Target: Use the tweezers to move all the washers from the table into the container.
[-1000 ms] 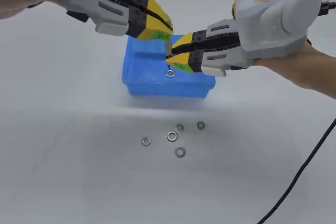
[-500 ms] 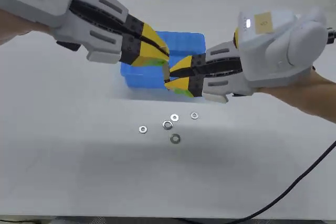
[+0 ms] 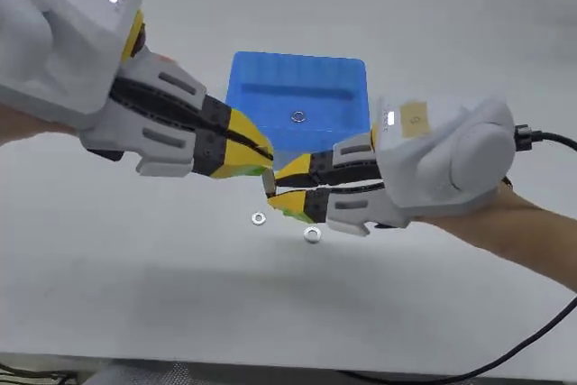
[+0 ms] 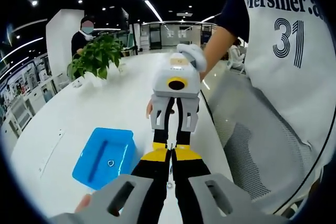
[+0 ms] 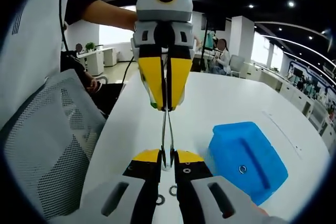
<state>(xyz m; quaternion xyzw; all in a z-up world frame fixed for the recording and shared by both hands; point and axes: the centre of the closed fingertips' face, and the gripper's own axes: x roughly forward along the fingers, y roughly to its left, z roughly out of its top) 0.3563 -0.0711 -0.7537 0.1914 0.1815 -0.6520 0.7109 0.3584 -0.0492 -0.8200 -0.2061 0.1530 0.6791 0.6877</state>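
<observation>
table: washers near front edge, tweezers above

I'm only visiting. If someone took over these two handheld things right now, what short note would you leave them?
Left tongs: shut on one end of the tweezers.
Right tongs: shut on the other end, low over the table.
Container: behind the tongs, with one washer inside.
Done: that one washer is in.
Left: two washers lie on the table by the right tongs. More may be hidden beneath them.
</observation>
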